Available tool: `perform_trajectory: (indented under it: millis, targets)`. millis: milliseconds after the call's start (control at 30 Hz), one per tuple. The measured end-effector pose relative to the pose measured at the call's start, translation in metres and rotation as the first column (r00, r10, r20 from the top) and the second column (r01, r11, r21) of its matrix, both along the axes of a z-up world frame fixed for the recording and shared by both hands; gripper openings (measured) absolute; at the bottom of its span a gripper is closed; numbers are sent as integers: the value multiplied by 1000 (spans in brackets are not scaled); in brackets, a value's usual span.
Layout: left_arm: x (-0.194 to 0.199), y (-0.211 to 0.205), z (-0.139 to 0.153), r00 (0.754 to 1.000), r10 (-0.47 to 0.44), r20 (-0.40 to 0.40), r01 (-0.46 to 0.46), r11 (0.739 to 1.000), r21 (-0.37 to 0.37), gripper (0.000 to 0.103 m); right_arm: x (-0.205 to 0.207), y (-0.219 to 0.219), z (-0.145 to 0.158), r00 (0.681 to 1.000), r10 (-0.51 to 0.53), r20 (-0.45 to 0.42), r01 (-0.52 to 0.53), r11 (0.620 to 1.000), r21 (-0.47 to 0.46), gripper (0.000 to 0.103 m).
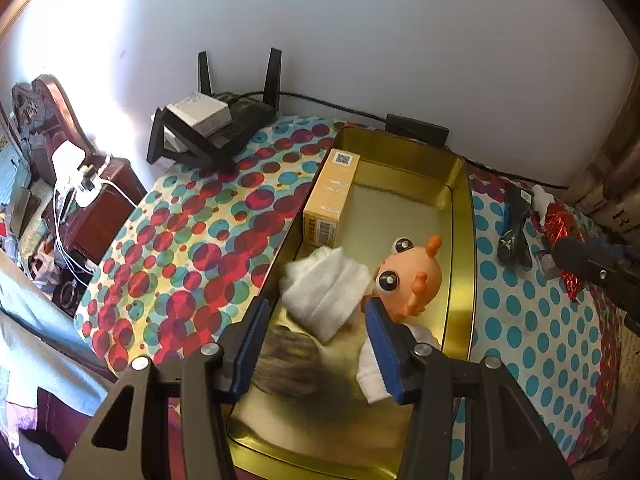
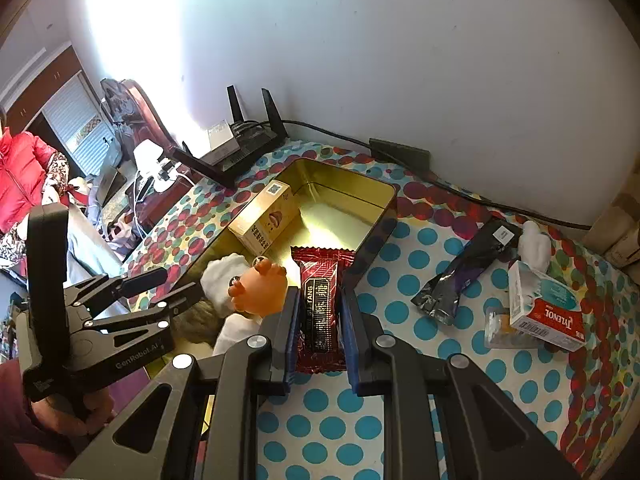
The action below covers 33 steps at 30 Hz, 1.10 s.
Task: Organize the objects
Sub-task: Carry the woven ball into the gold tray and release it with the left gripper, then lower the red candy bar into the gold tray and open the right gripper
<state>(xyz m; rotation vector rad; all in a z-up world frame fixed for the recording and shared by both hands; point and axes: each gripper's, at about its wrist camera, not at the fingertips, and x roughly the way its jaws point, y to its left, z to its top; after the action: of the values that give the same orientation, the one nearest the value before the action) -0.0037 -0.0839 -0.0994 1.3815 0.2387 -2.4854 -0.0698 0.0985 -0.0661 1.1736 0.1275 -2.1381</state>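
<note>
Clamped between the blue pads of the right gripper (image 2: 319, 320), a red snack packet (image 2: 320, 308) hangs over the near rim of the gold tin (image 2: 372, 232). Left of it, the left gripper (image 1: 316, 344) stands released, holding nothing, above a white sock (image 1: 326, 292) and an orange toy (image 1: 412, 276) inside that tin.
</note>
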Motion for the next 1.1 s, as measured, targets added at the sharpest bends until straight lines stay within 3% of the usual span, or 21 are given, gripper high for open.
perform_trajectory:
  millis: [100,533,1100]
  targets:
    - [3,-3,0,1000,10,-1,-9,1000,17,52,0,-3,-1,1000,8,3,-8,1000,5,19]
    - [25,2,19,999,24,-44,-25,999,-37,52,-13,-47,-10,996,91,11,-91,996,9,19]
    - [43,-17,19,997,73,-37,-74,996,-43,53,-74,-125,-57,992,118,34,-122,980,157,19]
